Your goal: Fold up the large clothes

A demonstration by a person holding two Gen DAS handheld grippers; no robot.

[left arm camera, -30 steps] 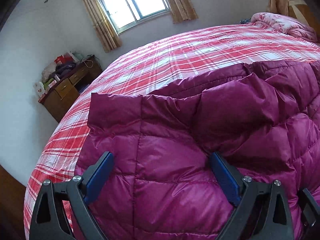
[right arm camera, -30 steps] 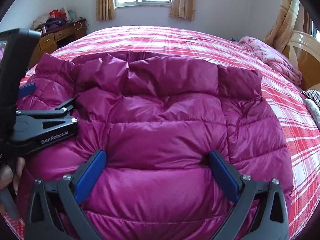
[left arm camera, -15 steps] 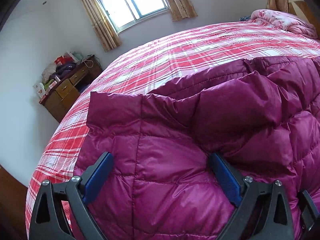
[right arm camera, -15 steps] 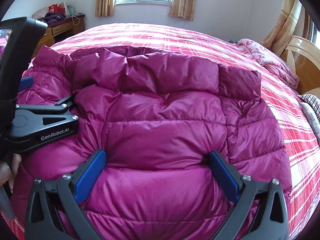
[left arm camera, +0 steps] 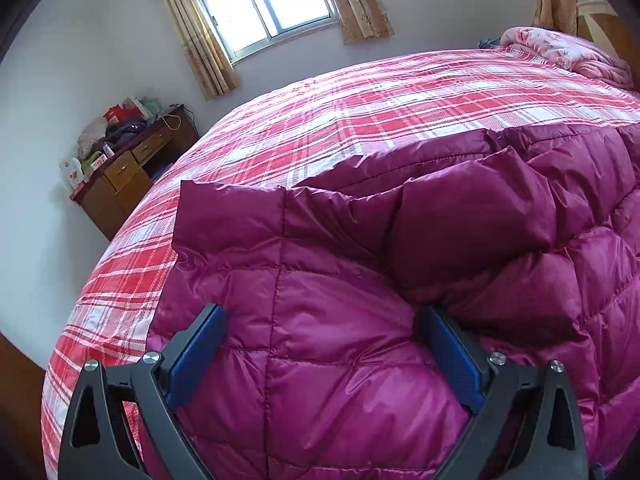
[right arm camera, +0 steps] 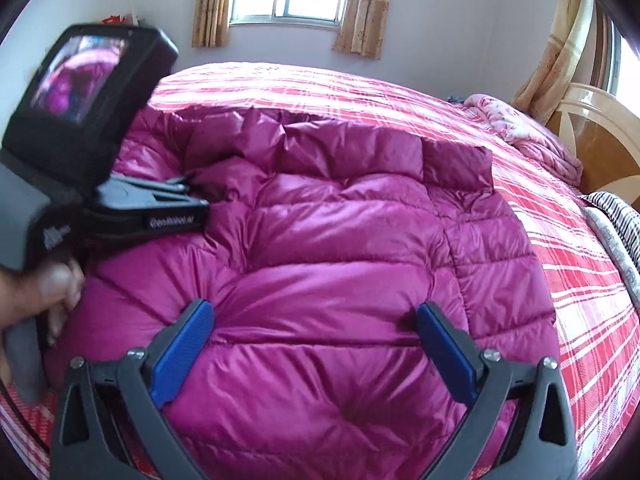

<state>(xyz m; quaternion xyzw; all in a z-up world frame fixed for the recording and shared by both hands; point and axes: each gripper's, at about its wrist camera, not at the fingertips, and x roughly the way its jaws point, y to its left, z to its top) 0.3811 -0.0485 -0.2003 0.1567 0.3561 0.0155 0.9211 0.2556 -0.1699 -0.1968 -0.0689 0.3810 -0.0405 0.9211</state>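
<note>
A puffy magenta down jacket (left arm camera: 360, 280) lies spread on the red plaid bed (left arm camera: 360, 112), its collar edge toward the window. My left gripper (left arm camera: 324, 356) is open, and its blue pads (left arm camera: 196, 356) press down into the quilted fabric, which bulges between them. In the right wrist view the jacket (right arm camera: 340, 240) fills the middle. My right gripper (right arm camera: 314, 340) is open too and is set on the near part of the jacket. The left gripper (right arm camera: 192, 200) shows there at the left, blurred, held by a hand (right arm camera: 40, 288), with its tips on the jacket near the collar.
A wooden desk (left arm camera: 128, 168) piled with clutter stands by the wall left of the bed. A pink quilt (left arm camera: 560, 48) is bunched at the bed's far right, by the wooden headboard (right arm camera: 592, 120). Striped fabric (right arm camera: 616, 216) lies at the right edge. A curtained window is behind.
In the right wrist view the left gripper has risen and shifted right across the jacket, now blurred. The right view has pulled back a little. Both grippers stay open.
</note>
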